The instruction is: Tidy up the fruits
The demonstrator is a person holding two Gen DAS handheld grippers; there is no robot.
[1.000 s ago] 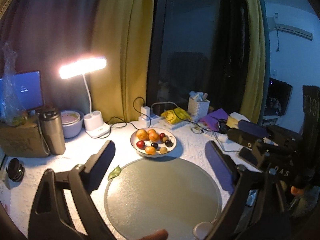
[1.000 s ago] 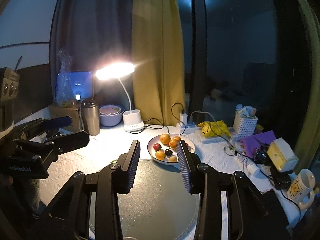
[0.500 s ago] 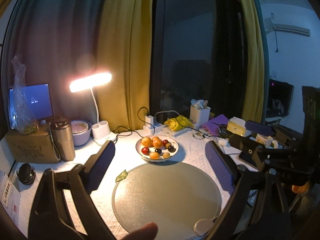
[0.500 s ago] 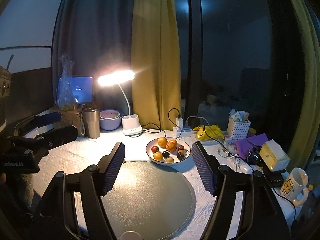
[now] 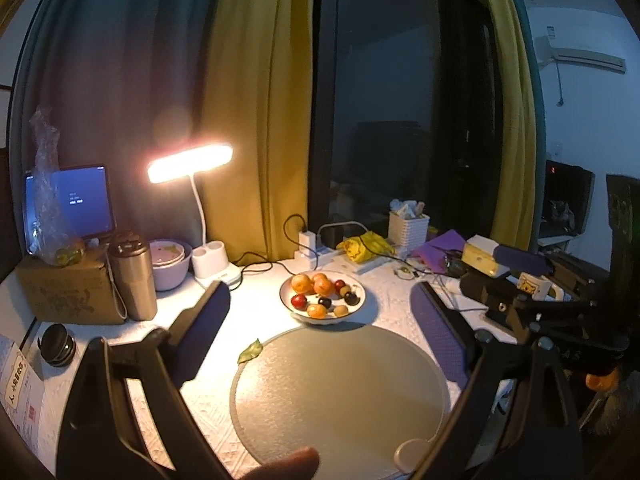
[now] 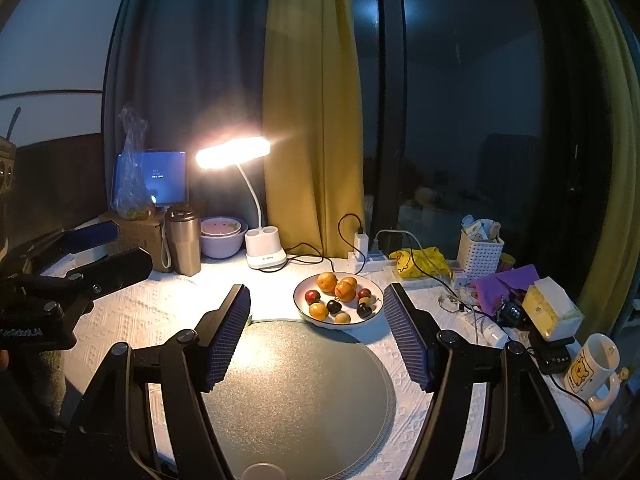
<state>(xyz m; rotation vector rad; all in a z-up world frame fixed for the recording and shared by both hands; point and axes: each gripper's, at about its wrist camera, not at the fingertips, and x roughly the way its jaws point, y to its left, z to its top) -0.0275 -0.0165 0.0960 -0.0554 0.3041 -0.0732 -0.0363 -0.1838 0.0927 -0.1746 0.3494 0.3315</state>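
A white plate (image 5: 357, 311) (image 6: 374, 316) holds several small fruits: oranges (image 5: 302, 283) (image 6: 327, 282), red and dark cherries or plums (image 5: 299, 301) (image 6: 333, 306), and small yellow ones. It sits behind a large round glass mat (image 5: 340, 396) (image 6: 304, 392). My left gripper (image 5: 320, 320) is open and empty, above the mat. My right gripper (image 6: 318, 320) is open and empty, above the mat, short of the plate. Each gripper shows at the edge of the other's view.
A lit desk lamp (image 5: 190, 168), a steel tumbler (image 5: 132, 276), a bowl (image 5: 170, 264), a cardboard box (image 5: 64, 292), a tablet (image 5: 70, 204) stand left. A power strip (image 6: 364, 252), basket (image 6: 480, 252), tissue box (image 6: 550, 312) and mug (image 6: 592, 368) stand right. A leaf (image 5: 250, 351) lies by the mat.
My right gripper has opened wide from a narrow gap. Both grippers have risen and pulled back a little, so the table looks farther away.
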